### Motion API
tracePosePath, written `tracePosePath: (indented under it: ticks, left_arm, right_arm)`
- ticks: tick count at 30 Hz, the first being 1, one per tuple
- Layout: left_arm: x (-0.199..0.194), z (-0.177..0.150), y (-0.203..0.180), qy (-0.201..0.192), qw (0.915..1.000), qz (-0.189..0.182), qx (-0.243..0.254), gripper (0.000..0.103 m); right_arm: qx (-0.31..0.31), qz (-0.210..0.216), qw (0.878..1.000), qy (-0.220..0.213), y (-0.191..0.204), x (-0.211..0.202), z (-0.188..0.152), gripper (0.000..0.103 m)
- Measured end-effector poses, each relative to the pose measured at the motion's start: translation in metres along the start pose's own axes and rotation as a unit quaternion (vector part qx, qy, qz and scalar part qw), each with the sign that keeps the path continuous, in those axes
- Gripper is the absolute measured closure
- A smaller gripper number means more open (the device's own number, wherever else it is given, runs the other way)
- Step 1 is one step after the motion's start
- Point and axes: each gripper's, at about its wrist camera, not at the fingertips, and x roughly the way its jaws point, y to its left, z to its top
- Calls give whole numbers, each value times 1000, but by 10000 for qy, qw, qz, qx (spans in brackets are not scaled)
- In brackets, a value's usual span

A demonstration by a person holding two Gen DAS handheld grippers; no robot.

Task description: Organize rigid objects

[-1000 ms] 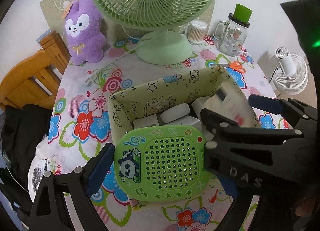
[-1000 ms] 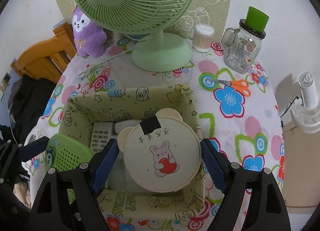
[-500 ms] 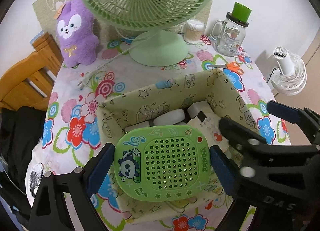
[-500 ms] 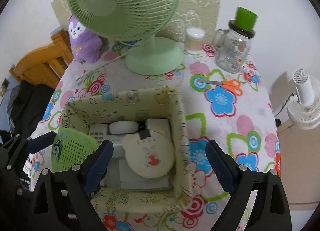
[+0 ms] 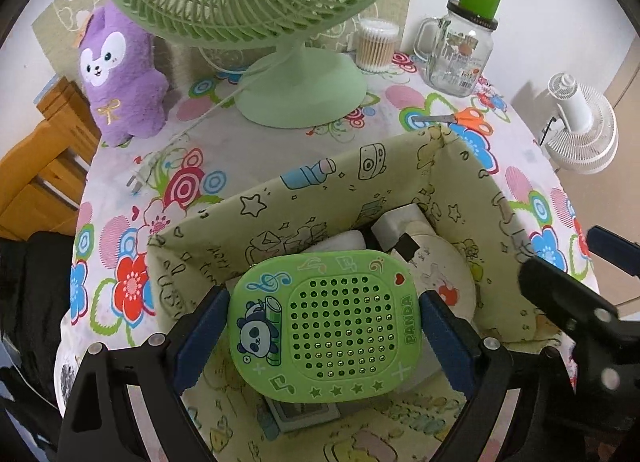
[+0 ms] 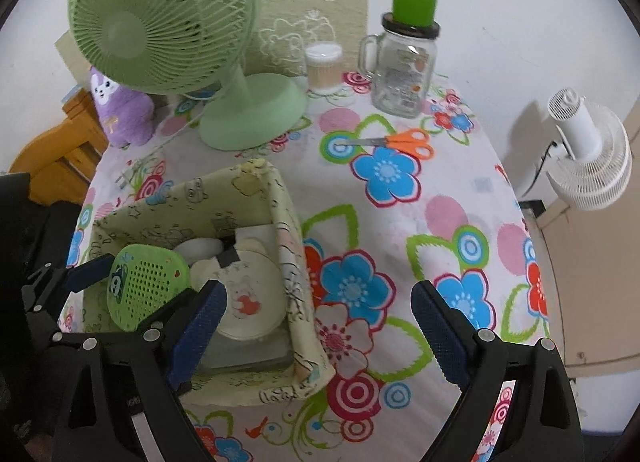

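Left hand-held gripper (image 5: 323,322) clamps the green panda case (image 5: 326,324) by its side edges, hovering over the fabric box (image 5: 320,190) on the counter (image 6: 400,222); it looks light, stiff, slick plastic. Right hand-held gripper (image 6: 318,320) gapes wide, empty, beside the box.

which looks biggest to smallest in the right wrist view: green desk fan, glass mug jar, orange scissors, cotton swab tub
As they look in that view:
1. green desk fan
2. glass mug jar
3. orange scissors and cotton swab tub: they look alike, the scissors longer and thinner, so left unranked.
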Motion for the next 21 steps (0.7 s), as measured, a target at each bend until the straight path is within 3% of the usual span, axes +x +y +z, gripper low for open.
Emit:
tracePosePath:
  ticks: [4, 7, 21]
  left_arm:
    - [6, -1, -1, 150, 9998, -92, 89, 7]
    - [0, -5, -2, 34, 9999, -12, 139, 0]
    - [-42, -25, -6, -266, 9996, 102, 85, 0]
  right_arm:
    - [1, -60, 10000, 59, 0, -1, -2, 8]
    - [-17, -39, 10000, 50, 2, -3, -5, 8]
    - [-181, 119, 9996, -175, 11, -31, -18, 8]
